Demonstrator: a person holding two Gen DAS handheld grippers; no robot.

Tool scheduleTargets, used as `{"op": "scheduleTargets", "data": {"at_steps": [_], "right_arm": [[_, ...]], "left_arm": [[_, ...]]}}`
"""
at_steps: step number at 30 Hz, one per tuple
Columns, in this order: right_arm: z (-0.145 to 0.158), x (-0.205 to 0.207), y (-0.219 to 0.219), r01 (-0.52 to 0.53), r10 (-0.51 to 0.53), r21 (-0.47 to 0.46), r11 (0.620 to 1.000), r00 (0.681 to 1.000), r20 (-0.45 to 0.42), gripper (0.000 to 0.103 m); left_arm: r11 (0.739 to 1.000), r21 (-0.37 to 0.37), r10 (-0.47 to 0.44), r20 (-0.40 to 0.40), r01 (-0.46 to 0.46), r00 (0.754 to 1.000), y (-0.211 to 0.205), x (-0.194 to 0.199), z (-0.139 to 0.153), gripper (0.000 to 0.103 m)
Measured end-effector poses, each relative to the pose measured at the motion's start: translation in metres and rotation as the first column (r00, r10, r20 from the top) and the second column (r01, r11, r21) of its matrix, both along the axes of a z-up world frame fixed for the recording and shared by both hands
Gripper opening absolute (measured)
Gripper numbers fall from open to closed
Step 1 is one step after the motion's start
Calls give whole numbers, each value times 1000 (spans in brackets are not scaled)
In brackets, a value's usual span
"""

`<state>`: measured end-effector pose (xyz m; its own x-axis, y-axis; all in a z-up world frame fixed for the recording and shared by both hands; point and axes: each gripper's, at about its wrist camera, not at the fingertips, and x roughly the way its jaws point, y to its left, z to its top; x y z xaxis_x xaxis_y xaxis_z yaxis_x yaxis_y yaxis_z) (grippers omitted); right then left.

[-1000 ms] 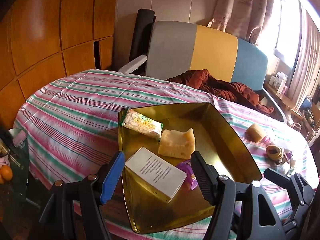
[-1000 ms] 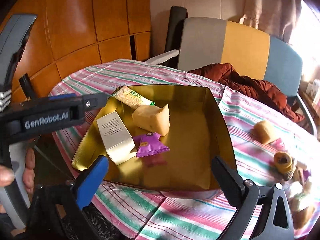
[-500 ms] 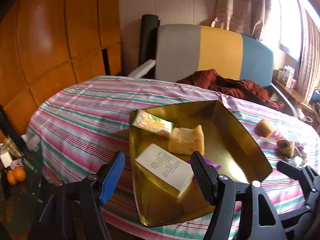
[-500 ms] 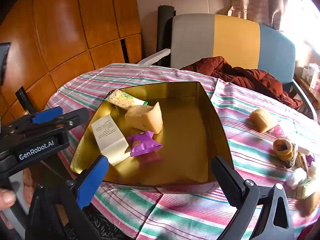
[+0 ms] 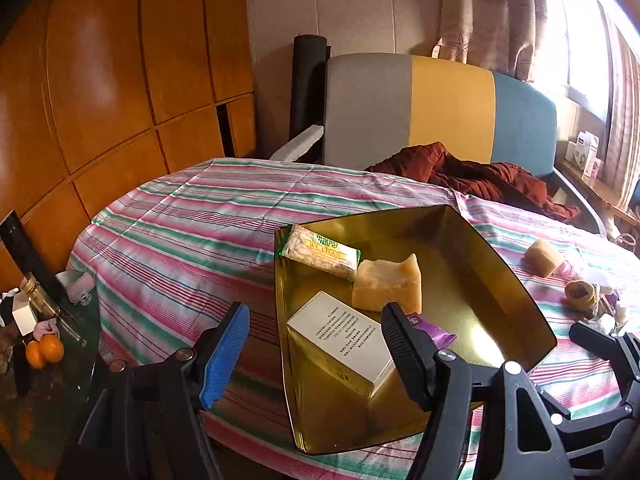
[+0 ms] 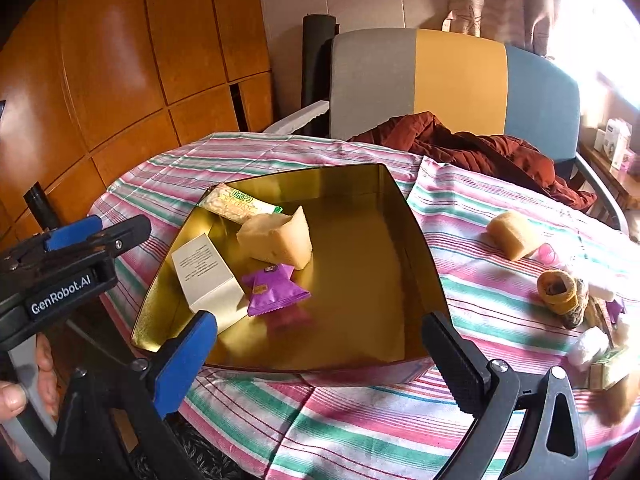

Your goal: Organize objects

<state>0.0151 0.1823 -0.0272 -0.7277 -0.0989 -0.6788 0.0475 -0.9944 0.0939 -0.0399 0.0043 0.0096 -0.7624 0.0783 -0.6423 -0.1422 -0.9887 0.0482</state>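
Gold tray (image 6: pixel 416 248) sits on the desk (image 6: pixel 360 420) under a pink, green and white striped cloth, near its front edge. Inside the tray, bunched toward its left side: white box (image 6: pixel 204 268) with small print on top, pale yellow sponge-like block (image 6: pixel 276 236), purple sachet (image 6: pixel 276 288) just in front of the block, and a wrapped snack bar (image 6: pixel 236 204) propped on the far left rim. Outside the tray, well to its right on the cloth: a second yellow block (image 6: pixel 510 234), a small brown-yellow roll (image 6: pixel 558 290), and a blurred cluster of small items at the right edge. Left gripper (image 5: pixel 316 344) hovers over the tray's near left corner, fingers (image 5: pixel 224 356) spread, nothing between them. Right gripper (image 6: pixel 320 360) hangs before the tray's front rim, fingers spread wide, holding nothing. A hand (image 6: pixel 24 384) shows at the lower left of the right wrist view.
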Motion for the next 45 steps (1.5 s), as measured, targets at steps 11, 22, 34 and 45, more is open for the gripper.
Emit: {"op": "scheduleTargets", "data": {"at_steps": [11, 22, 34, 45], "right_arm": [[2, 2, 12, 24, -24, -14, 1000, 1000, -10, 103], [11, -2, 38, 124, -123, 33, 992, 992, -27, 103], [24, 1, 67, 192, -187, 97, 977, 981, -59, 103], [24, 0, 86, 209, -203, 110, 972, 977, -64, 103]], "left_arm": [[999, -38, -36, 11, 36, 999, 14, 5, -2, 69], [995, -54, -81, 47, 83, 996, 31, 6, -9, 69], [989, -69, -124, 70, 129, 990, 52, 6, -11, 69], [981, -22, -190, 103, 193, 976, 71, 1, -13, 69]]}}
